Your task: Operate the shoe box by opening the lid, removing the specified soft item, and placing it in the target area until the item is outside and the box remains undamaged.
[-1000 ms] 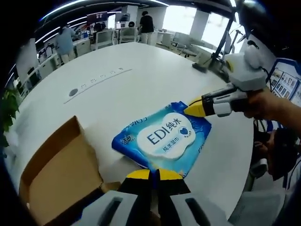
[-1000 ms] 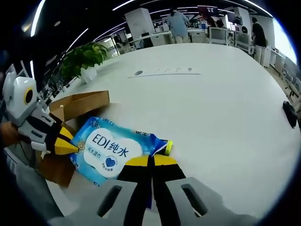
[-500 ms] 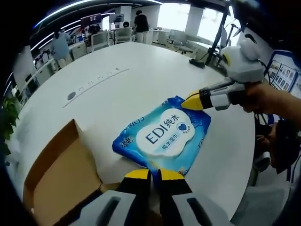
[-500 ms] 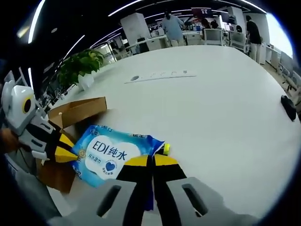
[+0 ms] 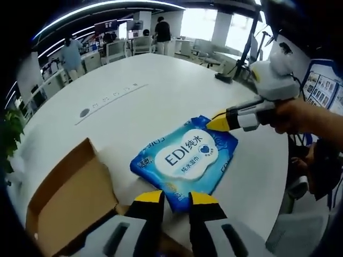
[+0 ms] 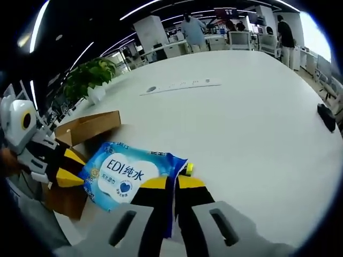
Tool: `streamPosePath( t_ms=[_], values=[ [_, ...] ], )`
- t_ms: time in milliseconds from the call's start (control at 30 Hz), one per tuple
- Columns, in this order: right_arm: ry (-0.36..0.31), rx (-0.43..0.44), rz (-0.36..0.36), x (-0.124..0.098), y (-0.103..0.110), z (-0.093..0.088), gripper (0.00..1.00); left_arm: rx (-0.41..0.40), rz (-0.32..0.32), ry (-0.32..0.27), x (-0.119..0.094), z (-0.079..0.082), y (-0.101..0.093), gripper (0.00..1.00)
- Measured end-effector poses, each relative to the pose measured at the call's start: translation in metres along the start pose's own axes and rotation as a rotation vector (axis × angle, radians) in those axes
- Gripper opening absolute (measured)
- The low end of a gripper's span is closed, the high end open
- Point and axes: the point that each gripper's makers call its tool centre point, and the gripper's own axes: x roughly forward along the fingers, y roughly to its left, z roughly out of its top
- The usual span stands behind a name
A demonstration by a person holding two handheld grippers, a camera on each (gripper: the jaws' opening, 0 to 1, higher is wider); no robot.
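Wipes pack [image 5: 185, 159] flat on white table [image 5: 134, 91] at frame centre. Our right gripper [image 6: 171, 182] pinches its corner; left gripper [image 5: 175, 196] parted, releasing beside open box [image 5: 69, 198].

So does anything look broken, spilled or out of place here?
Nothing stands out. The wipes pack lies flat and intact on the white table, outside the open cardboard box, which shows no tears.
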Motion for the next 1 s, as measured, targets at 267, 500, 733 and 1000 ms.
streamPosePath(
  t_ms=[267,500,733,1000],
  values=[
    [0.004,-0.048,-0.013,-0.01,0.002,0.001,0.06,-0.041,-0.004,-0.063,-0.019,0.008,0.0,0.2],
    [0.006,-0.081,-0.01,-0.025,0.01,0.004,0.11,-0.052,-0.012,-0.085,-0.034,0.005,-0.004,0.23],
    [0.018,-0.138,-0.005,-0.041,0.021,0.008,0.15,-0.072,-0.048,-0.133,-0.054,0.003,-0.007,0.28],
    [0.002,-0.18,-0.016,-0.066,0.037,0.021,0.2,-0.083,-0.056,-0.154,-0.082,-0.008,-0.002,0.3]
  ],
)
